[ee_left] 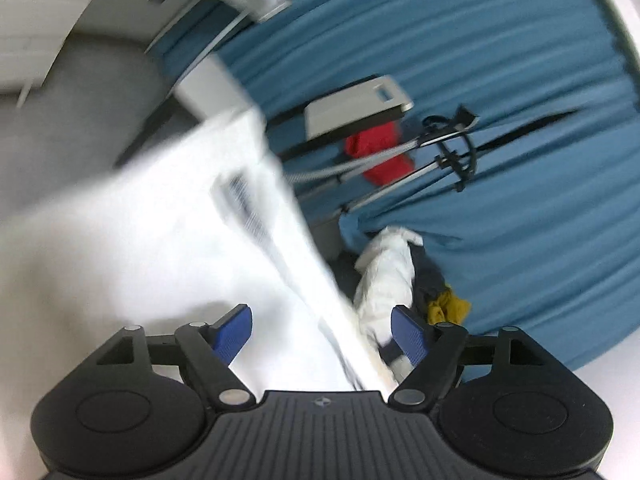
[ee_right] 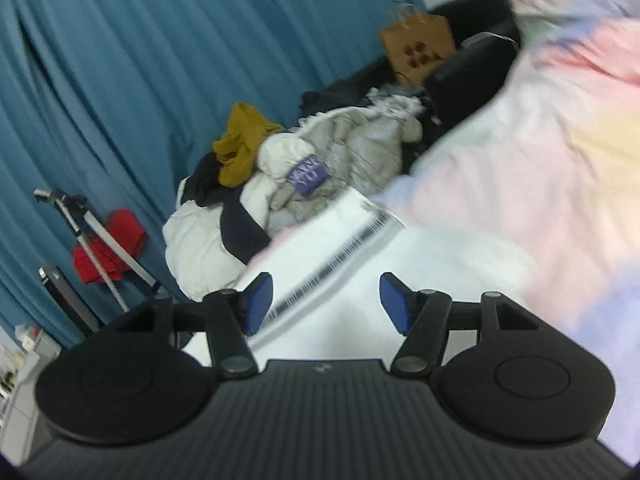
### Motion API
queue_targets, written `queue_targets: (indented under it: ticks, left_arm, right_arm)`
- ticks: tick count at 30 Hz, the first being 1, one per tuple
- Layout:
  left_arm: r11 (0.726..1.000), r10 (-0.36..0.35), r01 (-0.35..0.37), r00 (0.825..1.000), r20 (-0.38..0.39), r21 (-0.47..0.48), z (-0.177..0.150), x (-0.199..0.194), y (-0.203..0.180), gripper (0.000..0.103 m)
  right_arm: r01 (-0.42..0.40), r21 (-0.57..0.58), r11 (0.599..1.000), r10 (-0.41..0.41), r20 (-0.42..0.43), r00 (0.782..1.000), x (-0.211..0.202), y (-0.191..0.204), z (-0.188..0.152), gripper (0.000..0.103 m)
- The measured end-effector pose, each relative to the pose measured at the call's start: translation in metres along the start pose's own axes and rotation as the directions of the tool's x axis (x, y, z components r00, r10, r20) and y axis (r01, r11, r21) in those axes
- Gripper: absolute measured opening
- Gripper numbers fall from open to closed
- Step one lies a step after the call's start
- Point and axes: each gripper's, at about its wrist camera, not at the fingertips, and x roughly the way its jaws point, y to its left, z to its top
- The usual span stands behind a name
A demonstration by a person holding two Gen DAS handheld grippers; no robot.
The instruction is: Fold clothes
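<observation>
A white garment (ee_left: 132, 240) with a black-and-white striped trim (ee_left: 244, 204) spreads in front of my left gripper (ee_left: 322, 334), blurred by motion. The left gripper is open with blue pads, nothing between them. In the right wrist view the same white garment (ee_right: 340, 280) with its striped trim (ee_right: 340, 256) lies under my right gripper (ee_right: 324, 302), which is open and empty. A pastel pink, yellow and lilac garment (ee_right: 540, 140) fills the right side of that view.
A heap of clothes (ee_right: 304, 160) with a cream puffy jacket, a mustard piece (ee_right: 240, 140) and dark items lies on a black sofa. A brown paper bag (ee_right: 416, 46) stands behind it. A teal curtain (ee_right: 120, 80), a red cloth (ee_right: 108, 244) and a metal stand (ee_left: 400, 160) are at the back.
</observation>
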Motion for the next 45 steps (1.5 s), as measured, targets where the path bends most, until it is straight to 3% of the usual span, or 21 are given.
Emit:
queue_targets:
  ticks: [5, 8, 11, 15, 17, 20, 22, 24, 28, 34, 43, 45]
  left_arm:
    - [0.987, 0.076, -0.088, 0.993, -0.091, -0.135, -0.022, -0.02, 0.026, 0.082]
    - [0.969, 0.117, -0.135, 0.988, -0.099, -0.207, -0.028, -0.017, 0.043, 0.085]
    - [0.961, 0.107, -0.128, 0.989, -0.097, -0.246, -0.028, 0.004, 0.056, 0.085]
    - [0.975, 0.052, -0.053, 0.999, -0.007, -0.218, -0.014, 0.034, 0.053, 0.083]
    - [0.98, 0.056, -0.049, 0.998, 0.032, -0.191, -0.006, 0.054, 0.053, 0.075]
    - [0.985, 0.06, -0.049, 0.996, 0.06, -0.165, 0.002, 0.076, 0.055, 0.054]
    - [0.988, 0.059, -0.048, 0.996, 0.073, -0.15, 0.005, 0.086, 0.056, 0.037]
    - [0.989, 0.061, -0.049, 0.995, 0.084, -0.142, 0.007, 0.088, 0.054, 0.027]
    - [0.992, 0.015, -0.001, 0.993, 0.116, -0.124, 0.011, 0.071, 0.046, 0.016]
    - [0.993, -0.028, 0.043, 0.99, 0.138, -0.106, 0.013, 0.039, 0.033, 0.014]
    - [0.996, 0.028, -0.02, 0.995, 0.092, -0.089, 0.009, -0.056, 0.037, 0.014]
    - [0.997, 0.052, -0.047, 0.995, 0.084, -0.061, 0.004, -0.086, 0.041, 0.015]
  right_arm:
    - [-0.025, 0.198, 0.98, 0.037, -0.058, 0.998, -0.027, -0.042, -0.043, 0.063]
    - [-0.022, 0.285, 0.958, 0.051, -0.095, 0.994, -0.019, -0.065, -0.071, 0.063]
    - [-0.007, 0.323, 0.946, 0.054, -0.136, 0.989, 0.005, -0.077, -0.087, 0.062]
    - [-0.131, 0.34, 0.931, 0.151, -0.034, 0.988, 0.026, -0.077, -0.081, 0.062]
    - [-0.138, 0.334, 0.932, 0.148, -0.006, 0.989, 0.041, -0.075, -0.081, 0.06]
    - [-0.123, 0.297, 0.947, 0.118, 0.033, 0.992, 0.055, -0.071, -0.086, 0.05]
    - [-0.107, 0.273, 0.956, 0.094, 0.062, 0.994, 0.059, -0.066, -0.088, 0.031]
    - [-0.102, 0.279, 0.955, 0.081, 0.086, 0.993, 0.059, -0.061, -0.085, 0.023]
    - [-0.079, 0.287, 0.955, 0.053, 0.1, 0.994, 0.046, -0.051, -0.074, 0.016]
    - [-0.047, 0.255, 0.966, 0.03, 0.072, 0.997, -0.018, -0.059, -0.07, 0.014]
    - [0.037, 0.427, 0.904, 0.011, -0.11, 0.994, -0.098, -0.098, -0.088, 0.014]
    - [0.04, 0.409, 0.912, 0.009, -0.118, 0.993, -0.115, -0.098, -0.091, 0.014]
